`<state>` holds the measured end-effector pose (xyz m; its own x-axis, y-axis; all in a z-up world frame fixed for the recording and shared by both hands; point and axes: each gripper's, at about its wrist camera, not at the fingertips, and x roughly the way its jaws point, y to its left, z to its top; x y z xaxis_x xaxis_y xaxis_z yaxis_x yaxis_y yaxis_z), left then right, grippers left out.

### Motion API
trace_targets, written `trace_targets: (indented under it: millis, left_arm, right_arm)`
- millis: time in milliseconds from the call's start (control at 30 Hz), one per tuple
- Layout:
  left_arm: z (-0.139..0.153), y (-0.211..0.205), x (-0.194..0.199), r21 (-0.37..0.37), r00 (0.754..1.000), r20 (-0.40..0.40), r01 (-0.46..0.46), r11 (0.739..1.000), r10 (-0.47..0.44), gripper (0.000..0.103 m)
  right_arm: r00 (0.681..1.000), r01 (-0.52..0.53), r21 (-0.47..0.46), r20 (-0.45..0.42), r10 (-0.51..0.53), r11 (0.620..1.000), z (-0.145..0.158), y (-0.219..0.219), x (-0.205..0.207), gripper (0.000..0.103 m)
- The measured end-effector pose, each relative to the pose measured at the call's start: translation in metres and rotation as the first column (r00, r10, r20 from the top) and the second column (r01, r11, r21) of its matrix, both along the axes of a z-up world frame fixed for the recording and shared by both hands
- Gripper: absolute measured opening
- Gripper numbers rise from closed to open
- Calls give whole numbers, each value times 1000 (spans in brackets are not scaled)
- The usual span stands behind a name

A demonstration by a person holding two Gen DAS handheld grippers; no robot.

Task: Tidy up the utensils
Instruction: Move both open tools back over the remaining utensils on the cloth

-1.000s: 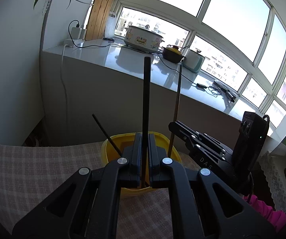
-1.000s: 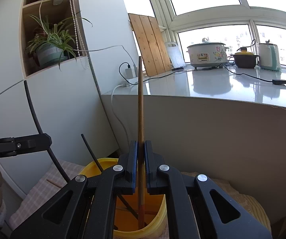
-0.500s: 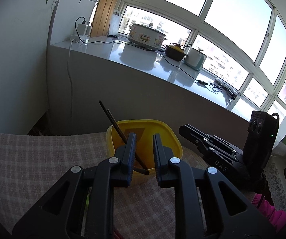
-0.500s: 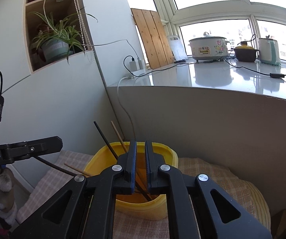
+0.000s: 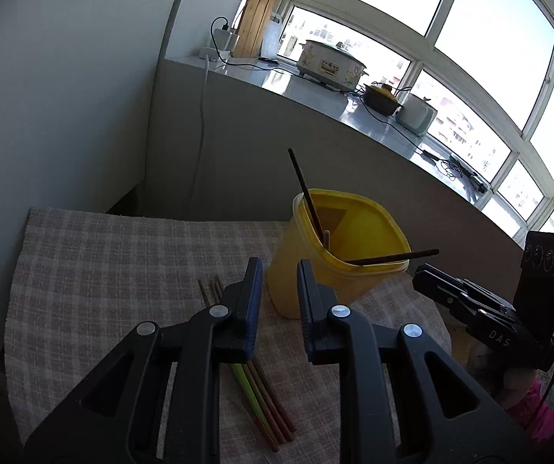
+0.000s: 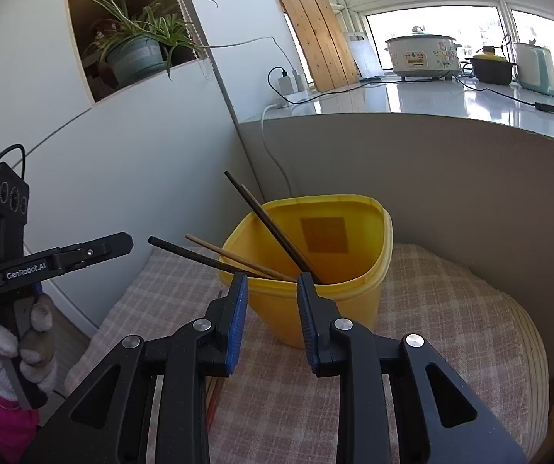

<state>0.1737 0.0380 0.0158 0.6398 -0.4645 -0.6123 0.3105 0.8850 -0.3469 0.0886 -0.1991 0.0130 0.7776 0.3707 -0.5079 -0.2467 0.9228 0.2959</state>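
Right wrist – yellow container (image 6: pixel 315 301) ahead, chopsticks (image 6: pixel 277 232) inside, potted plant (image 6: pixel 138 54) shelved.

We are looking at a home, likely a sunroom kitchen corner: a rice cooker (image 6: pixel 423 56), clay pot (image 6: pixel 492 69) and kettle (image 6: pixel 536 67) are sitting plugged in on a window ledge (image 6: pixel 412 96), a spider plant (image 6: pixel 138 48) is trailing from a wall niche, and a checked cloth (image 5: pixel 122 255) is covering the surface.
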Motion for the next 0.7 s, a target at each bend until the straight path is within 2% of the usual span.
trace_targets:
  millis: [33, 333, 533, 700]
  left_arm:
    - [-7, 4, 1, -2, 1000, -21, -4, 1000, 4, 24]
    - [-76, 7, 14, -5, 979, -204, -6, 1000, 5, 24]
    - [-107, 3, 29, 0, 959, -284, -12, 1000, 11, 24]
    - [-123, 3, 43, 24, 947, -320, -30, 999, 36, 24]
  right_arm:
    - [1000, -8, 2, -6, 8, 1000, -2, 2, -2, 24]
    - [995, -80, -9, -65, 79, 997, -23, 25, -22, 24]
    - [983, -101, -19, -157, 97, 995, -51, 35, -22, 24]
    - [968, -113, 4, -226, 111, 994, -73, 41, -19, 24]
